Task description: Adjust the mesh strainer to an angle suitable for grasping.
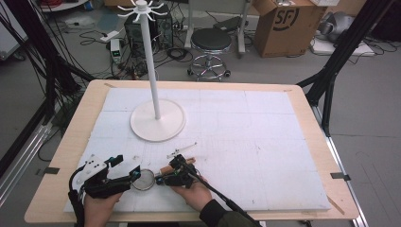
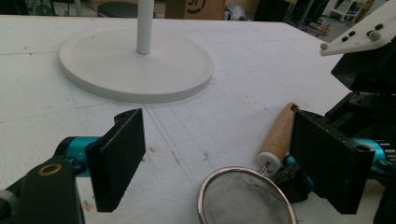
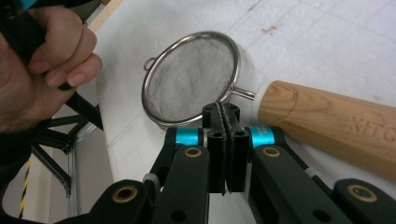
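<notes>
Strainer (image 1: pixel 143 180) lies at lower centre of the high view, between both grippers. Left gripper (image 2: pixel 224 163) jaws wide apart, mesh bowl between them, untouched. Right gripper (image 3: pixel 227 116) jaws pressed together, empty, beside wooden handle (image 3: pixel 327 126). White stand (image 1: pixel 157 124) above, well apart; thin stick (image 1: pixel 182 150) near.

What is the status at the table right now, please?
Left gripper open, strainer between jaws, untouched. Right gripper shut, empty, beside the wooden handle. White stand well clear.
</notes>
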`<state>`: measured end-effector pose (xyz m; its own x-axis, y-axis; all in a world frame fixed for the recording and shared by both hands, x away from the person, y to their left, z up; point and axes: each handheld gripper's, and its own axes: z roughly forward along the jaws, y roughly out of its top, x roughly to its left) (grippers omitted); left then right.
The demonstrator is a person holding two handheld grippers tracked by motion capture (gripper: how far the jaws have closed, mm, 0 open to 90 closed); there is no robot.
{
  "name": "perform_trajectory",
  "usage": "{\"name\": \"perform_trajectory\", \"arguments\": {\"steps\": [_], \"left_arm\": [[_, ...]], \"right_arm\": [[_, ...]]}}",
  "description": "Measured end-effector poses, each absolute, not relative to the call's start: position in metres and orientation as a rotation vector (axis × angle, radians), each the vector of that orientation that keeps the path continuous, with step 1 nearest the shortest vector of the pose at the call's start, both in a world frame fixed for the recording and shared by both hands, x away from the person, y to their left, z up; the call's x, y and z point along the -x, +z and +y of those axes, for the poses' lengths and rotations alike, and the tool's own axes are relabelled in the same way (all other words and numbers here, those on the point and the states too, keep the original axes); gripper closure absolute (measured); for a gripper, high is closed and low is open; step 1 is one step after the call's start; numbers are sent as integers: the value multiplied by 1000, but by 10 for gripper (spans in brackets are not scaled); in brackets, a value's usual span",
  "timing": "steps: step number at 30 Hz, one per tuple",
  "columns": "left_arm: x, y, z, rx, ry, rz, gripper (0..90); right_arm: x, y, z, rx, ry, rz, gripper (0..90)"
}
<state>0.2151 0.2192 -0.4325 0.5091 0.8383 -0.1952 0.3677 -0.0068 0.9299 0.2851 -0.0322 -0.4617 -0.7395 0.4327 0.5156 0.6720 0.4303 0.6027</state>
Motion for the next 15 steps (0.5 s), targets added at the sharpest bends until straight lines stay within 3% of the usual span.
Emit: {"name": "perform_trajectory", "arguments": {"steps": [15], "left_arm": [[-215, -433, 222, -1599, 507, 1061, 195]], "right_arm": [[-289, -458, -7, 909, -1189, -2423, 895]]}}
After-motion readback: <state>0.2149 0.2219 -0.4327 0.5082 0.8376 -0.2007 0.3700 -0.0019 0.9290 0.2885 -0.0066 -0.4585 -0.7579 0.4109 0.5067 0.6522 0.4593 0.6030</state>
